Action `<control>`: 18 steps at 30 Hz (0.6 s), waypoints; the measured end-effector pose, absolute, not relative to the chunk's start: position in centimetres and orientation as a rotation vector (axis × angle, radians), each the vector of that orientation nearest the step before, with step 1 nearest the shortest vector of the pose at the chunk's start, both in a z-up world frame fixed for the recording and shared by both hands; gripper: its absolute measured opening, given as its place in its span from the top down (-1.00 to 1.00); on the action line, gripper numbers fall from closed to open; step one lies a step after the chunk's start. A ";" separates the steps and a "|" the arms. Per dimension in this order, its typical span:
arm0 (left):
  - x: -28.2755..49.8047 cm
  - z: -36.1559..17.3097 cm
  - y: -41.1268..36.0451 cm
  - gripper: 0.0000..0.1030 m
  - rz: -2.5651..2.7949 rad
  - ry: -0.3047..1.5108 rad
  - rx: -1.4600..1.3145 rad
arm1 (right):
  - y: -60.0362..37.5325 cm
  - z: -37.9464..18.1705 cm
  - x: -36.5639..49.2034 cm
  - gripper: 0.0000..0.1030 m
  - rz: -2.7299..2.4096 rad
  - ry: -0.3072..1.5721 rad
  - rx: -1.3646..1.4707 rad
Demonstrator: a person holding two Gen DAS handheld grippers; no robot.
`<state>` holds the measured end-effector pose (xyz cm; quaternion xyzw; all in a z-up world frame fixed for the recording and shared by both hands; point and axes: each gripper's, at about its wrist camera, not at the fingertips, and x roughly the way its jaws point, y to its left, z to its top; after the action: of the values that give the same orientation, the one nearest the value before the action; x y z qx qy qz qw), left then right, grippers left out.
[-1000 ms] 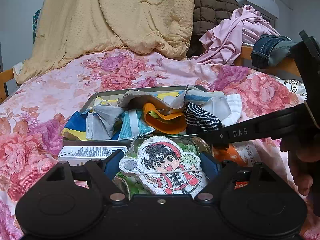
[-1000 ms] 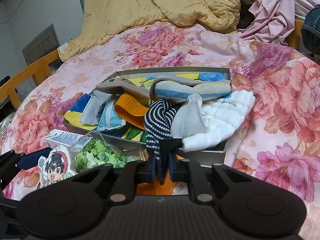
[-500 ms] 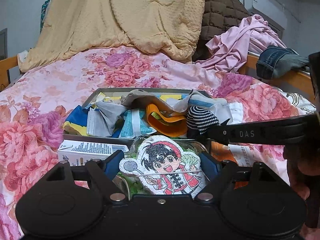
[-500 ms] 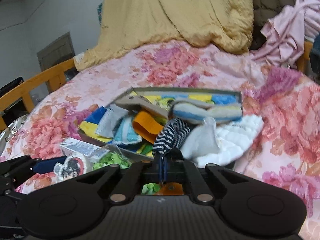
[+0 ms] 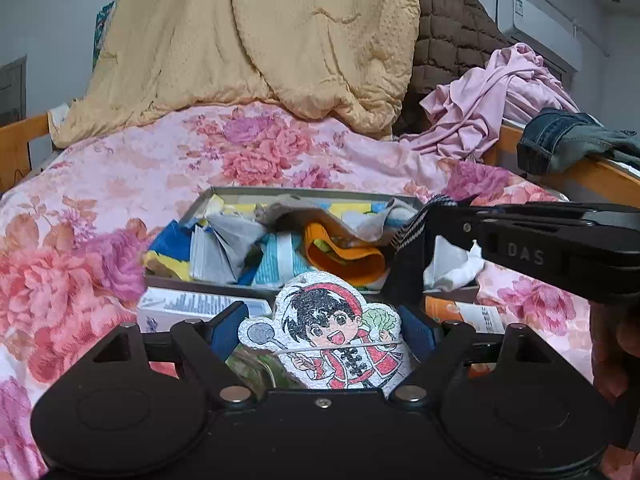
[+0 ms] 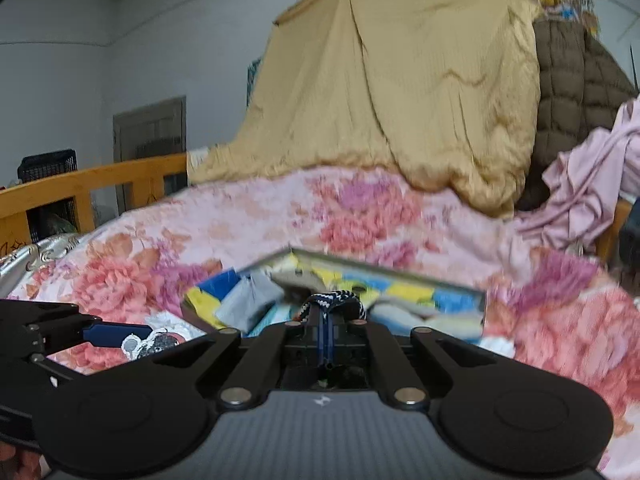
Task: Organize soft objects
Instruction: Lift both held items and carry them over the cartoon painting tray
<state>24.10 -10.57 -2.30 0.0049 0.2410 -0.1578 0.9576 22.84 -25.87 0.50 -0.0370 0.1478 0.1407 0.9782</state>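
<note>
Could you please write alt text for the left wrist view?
The left gripper holds a cartoon-boy cutout before a shallow box of fabrics on a floral bedspread. From the right, the right gripper lifts a striped sock.

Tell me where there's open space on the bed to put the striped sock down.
Bare floral bedspread lies left of and behind the tray, up to the yellow quilt. The tray is crammed, its near edge crowded by a white box. The right gripper holds the striped sock.
</note>
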 end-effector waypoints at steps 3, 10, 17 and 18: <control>24.4 -1.5 -10.6 -0.61 -0.316 0.471 0.017 | -26.3 1.2 22.8 0.96 0.288 0.265 -0.052; 26.5 0.6 -10.8 -0.61 -0.307 0.426 0.012 | -27.3 2.6 24.7 0.96 0.282 0.174 -0.013; 31.8 2.4 -11.6 -0.61 -0.284 0.398 -0.015 | -29.6 3.9 28.8 0.96 0.236 0.104 0.052; 32.7 2.6 -11.8 -0.61 -0.281 0.394 -0.020 | -30.1 3.9 29.6 0.96 0.226 0.102 0.064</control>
<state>32.74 -11.82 2.64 -0.0097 0.1952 -0.1393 0.9708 29.58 -30.06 3.95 0.0318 0.0507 0.1129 0.9918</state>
